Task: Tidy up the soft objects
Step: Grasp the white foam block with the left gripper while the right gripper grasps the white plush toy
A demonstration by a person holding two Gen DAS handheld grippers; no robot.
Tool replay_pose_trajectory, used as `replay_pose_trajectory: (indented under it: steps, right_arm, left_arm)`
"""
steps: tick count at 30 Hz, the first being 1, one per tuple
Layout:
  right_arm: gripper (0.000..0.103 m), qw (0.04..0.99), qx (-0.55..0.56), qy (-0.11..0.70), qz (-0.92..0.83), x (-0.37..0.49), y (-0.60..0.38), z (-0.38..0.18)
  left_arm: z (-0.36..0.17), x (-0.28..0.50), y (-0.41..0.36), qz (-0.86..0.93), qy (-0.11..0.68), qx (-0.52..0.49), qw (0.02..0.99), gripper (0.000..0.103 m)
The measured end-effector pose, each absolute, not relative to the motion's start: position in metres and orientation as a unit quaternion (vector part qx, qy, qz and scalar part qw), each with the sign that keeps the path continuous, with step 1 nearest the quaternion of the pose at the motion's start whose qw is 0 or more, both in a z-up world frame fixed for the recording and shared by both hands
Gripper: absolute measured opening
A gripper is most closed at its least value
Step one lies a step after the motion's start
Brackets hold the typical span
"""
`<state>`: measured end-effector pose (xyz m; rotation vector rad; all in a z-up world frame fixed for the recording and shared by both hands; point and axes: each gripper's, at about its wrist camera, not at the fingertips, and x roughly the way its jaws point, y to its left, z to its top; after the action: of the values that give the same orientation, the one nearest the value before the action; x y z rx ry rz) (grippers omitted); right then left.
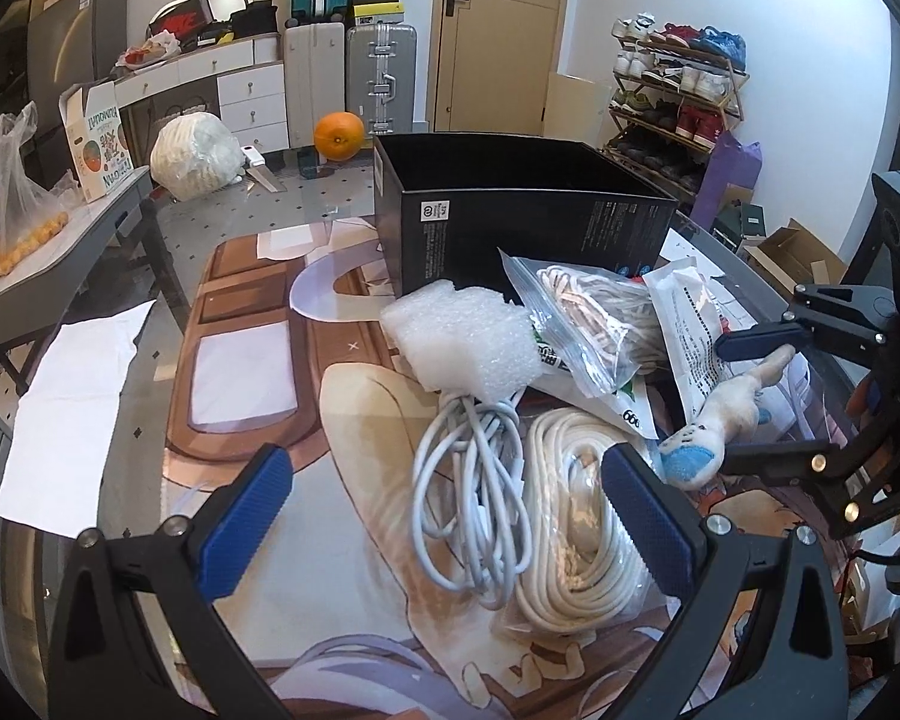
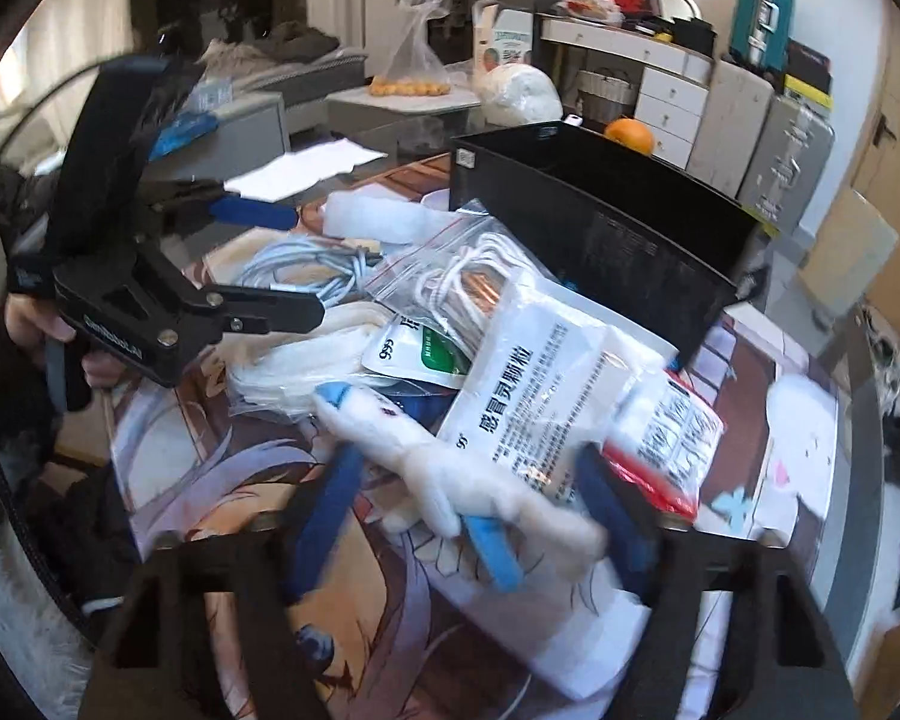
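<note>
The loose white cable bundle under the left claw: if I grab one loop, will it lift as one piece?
Probably not cleanly. The white cable bundle shows no tie, so its loops would likely sag and trail. It also lies against the cream rope coil and touches the bubble wrap, so it may drag them. It looks light.

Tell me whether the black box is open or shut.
Open: the black box has no lid on, and its dark inner walls show from above in both views. Its bottom is hidden, so cannot tell if it is empty.
</note>
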<state>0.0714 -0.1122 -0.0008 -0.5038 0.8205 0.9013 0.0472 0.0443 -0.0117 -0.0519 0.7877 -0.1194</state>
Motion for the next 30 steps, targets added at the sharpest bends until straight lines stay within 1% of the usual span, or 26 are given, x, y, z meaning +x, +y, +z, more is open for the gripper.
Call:
replay_pose_trajectory:
  steps: [1, 2, 8, 9, 10, 12, 13, 15, 19, 26, 30]
  right_arm:
    - [0.064, 0.789, -0.238, 0.38, 0.42, 0.071, -0.111, -0.002]
    - [0.063, 0.786, -0.239, 0.381, 0.424, 0.07, -0.11, -0.003]
    - [0.061, 0.781, -0.246, 0.385, 0.427, 0.066, -0.106, -0.01]
    - [0.058, 0.78, -0.246, 0.385, 0.427, 0.065, -0.105, -0.01]
    - [0.051, 0.78, -0.246, 0.385, 0.428, 0.064, -0.105, -0.011]
    - [0.044, 0.78, -0.24, 0.382, 0.434, 0.06, -0.108, -0.011]
    - [0.04, 0.782, -0.235, 0.38, 0.436, 0.059, -0.11, -0.011]
    - [0.038, 0.783, -0.223, 0.379, 0.439, 0.054, -0.115, -0.011]
    - [0.035, 0.788, -0.193, 0.383, 0.442, 0.051, -0.127, -0.011]
    - [0.035, 0.802, -0.137, 0.393, 0.43, 0.043, -0.149, -0.006]
    - [0.035, 0.818, -0.114, 0.385, 0.411, 0.043, -0.156, 0.002]
  left_arm:
    - [-0.012, 0.047, 0.045, -0.059, 0.383, -0.026, 0.921, 0.103]
    - [-0.012, 0.047, 0.045, -0.059, 0.383, -0.027, 0.921, 0.103]
    - [-0.013, 0.049, 0.045, -0.063, 0.389, -0.029, 0.919, 0.103]
    - [-0.013, 0.049, 0.044, -0.062, 0.389, -0.028, 0.919, 0.103]
    - [-0.013, 0.049, 0.044, -0.062, 0.39, -0.027, 0.918, 0.103]
    - [-0.013, 0.05, 0.044, -0.063, 0.39, -0.027, 0.918, 0.103]
    - [-0.013, 0.049, 0.044, -0.066, 0.39, -0.028, 0.918, 0.103]
    - [-0.013, 0.049, 0.045, -0.068, 0.39, -0.031, 0.918, 0.103]
    - [-0.013, 0.049, 0.045, -0.067, 0.391, -0.032, 0.918, 0.103]
    - [-0.008, 0.052, 0.05, -0.059, 0.382, -0.049, 0.921, 0.103]
    - [-0.002, 0.062, 0.052, -0.052, 0.382, -0.066, 0.92, 0.102]
